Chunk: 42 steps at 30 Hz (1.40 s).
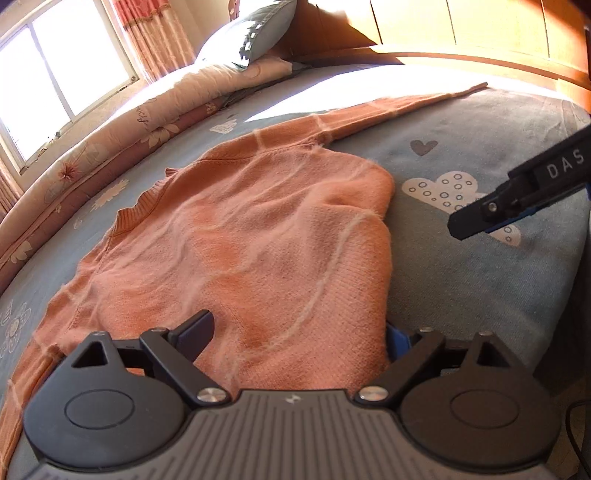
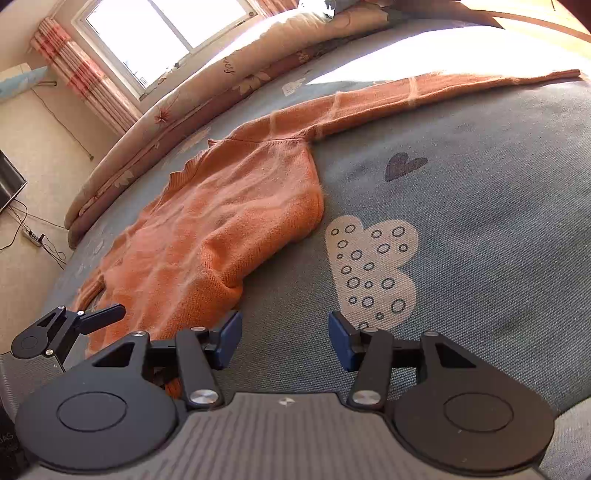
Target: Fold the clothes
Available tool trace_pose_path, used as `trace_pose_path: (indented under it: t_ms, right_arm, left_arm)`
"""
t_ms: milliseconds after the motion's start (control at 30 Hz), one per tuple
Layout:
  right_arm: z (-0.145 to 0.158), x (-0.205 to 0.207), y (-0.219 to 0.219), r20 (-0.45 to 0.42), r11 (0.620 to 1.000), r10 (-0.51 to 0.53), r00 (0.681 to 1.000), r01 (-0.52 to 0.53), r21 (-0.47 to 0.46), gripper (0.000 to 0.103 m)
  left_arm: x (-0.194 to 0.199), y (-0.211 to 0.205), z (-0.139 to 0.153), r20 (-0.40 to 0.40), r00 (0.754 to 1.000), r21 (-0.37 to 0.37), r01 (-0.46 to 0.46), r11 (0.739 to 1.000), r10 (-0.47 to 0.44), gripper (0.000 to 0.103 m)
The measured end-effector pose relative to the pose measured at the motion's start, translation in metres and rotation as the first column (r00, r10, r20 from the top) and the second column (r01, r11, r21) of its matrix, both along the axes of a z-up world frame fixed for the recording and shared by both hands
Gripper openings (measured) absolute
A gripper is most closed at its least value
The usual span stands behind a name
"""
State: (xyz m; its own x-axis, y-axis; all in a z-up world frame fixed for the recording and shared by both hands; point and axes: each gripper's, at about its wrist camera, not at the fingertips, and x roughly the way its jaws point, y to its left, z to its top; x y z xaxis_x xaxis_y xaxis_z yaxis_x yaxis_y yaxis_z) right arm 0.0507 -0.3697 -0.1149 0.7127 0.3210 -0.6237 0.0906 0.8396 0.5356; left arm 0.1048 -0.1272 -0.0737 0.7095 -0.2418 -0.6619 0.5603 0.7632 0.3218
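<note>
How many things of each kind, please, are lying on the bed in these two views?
Orange sweater: 1
Blue-grey pillow: 1
Folded floral quilt: 1
Total: 3, all on the blue-grey bedsheet. The left gripper and right gripper are not counted.

Sweater (image 1: 236, 236): fuzzy orange knit. Bedspread (image 2: 498, 206): coarse matt woven cloth. Headboard (image 1: 461, 29): smooth glossy wood. Right gripper (image 2: 284, 339): matt black plastic, metal screws.
</note>
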Motion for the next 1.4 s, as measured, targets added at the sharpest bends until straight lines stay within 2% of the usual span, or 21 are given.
trace_pose_path:
  t_ms: [167,300,367,467,567,700,800,867,967,1033,1133,1167,1233,1267,1300,1400]
  right_arm:
    - [-0.003,0.003,0.006,-0.006,1.000,0.013,1.000,-0.013,0.004,0.057]
    - [-0.004,0.006,0.014,-0.010,0.999,0.038,0.999,-0.038,0.002,0.057]
    - [-0.004,0.007,0.018,-0.008,0.999,0.051,0.999,-0.051,-0.001,0.057]
    - [-0.004,0.012,0.023,0.008,0.997,0.077,0.997,-0.077,0.017,0.057]
    - [-0.006,0.023,0.031,0.036,0.993,0.114,0.993,-0.114,0.016,0.057]
    - [-0.007,0.038,0.039,0.042,0.992,0.122,0.992,-0.123,0.009,0.057]
    - [-0.007,0.043,0.042,0.046,0.994,0.108,0.993,-0.109,0.019,0.057]
    - [-0.009,0.042,0.041,0.047,0.994,0.105,0.993,-0.107,0.027,0.057]
    - [-0.010,0.041,0.040,0.057,0.994,0.109,0.992,-0.110,0.022,0.057]
    - [-0.010,0.041,0.039,0.059,0.994,0.103,0.993,-0.104,0.021,0.057]
    - [-0.010,0.041,0.035,0.059,0.995,0.092,0.994,-0.094,0.023,0.057]
    - [-0.010,0.041,0.034,0.061,0.995,0.091,0.994,-0.092,0.026,0.057]
    - [-0.010,0.040,0.033,0.063,0.995,0.089,0.994,-0.091,0.029,0.057]
    - [-0.011,0.039,0.033,0.064,0.995,0.091,0.994,-0.093,0.030,0.057]
    - [-0.011,0.038,0.033,0.065,0.995,0.093,0.994,-0.095,0.031,0.057]
    - [-0.011,0.034,0.032,0.068,0.994,0.098,0.993,-0.100,0.036,0.057]
  left_arm:
    - [0.030,0.041,0.012,-0.003,0.993,-0.052,-0.116,0.992,0.116,0.093]
    - [0.054,0.067,0.007,0.012,0.973,-0.031,-0.229,0.973,0.229,0.093]
    - [0.067,0.082,0.001,-0.018,0.956,-0.022,-0.294,0.956,0.293,0.089]
    - [0.079,0.105,-0.008,-0.103,0.933,-0.059,-0.351,0.934,0.344,0.089]
    - [0.069,0.112,-0.007,-0.115,0.932,-0.118,-0.358,0.926,0.345,0.089]
    - [0.050,0.102,0.022,-0.082,0.964,-0.200,-0.264,0.943,0.253,0.090]
    - [0.037,0.082,0.042,-0.054,0.989,-0.238,-0.145,0.960,0.136,0.090]
    - [0.030,0.066,0.053,-0.047,0.998,-0.257,-0.060,0.964,0.049,0.091]
    - [0.022,0.039,0.050,-0.111,0.991,-0.269,0.045,0.962,-0.078,0.091]
    - [0.014,0.022,0.041,-0.144,0.980,-0.243,0.102,0.965,-0.140,0.091]
    - [0.013,0.013,0.033,-0.156,0.977,-0.208,0.110,0.972,-0.144,0.091]
    - [0.014,0.012,0.030,-0.157,0.978,-0.199,0.106,0.974,-0.138,0.089]
    - [0.015,0.010,0.026,-0.159,0.979,-0.179,0.098,0.979,-0.127,0.072]
    - [0.016,0.008,0.023,-0.160,0.980,-0.169,0.094,0.981,-0.121,0.042]
    - [0.017,0.007,0.021,-0.161,0.980,-0.159,0.090,0.983,-0.115,0.018]
    - [0.019,0.003,0.014,-0.163,0.982,-0.129,0.078,0.989,-0.098,0.014]
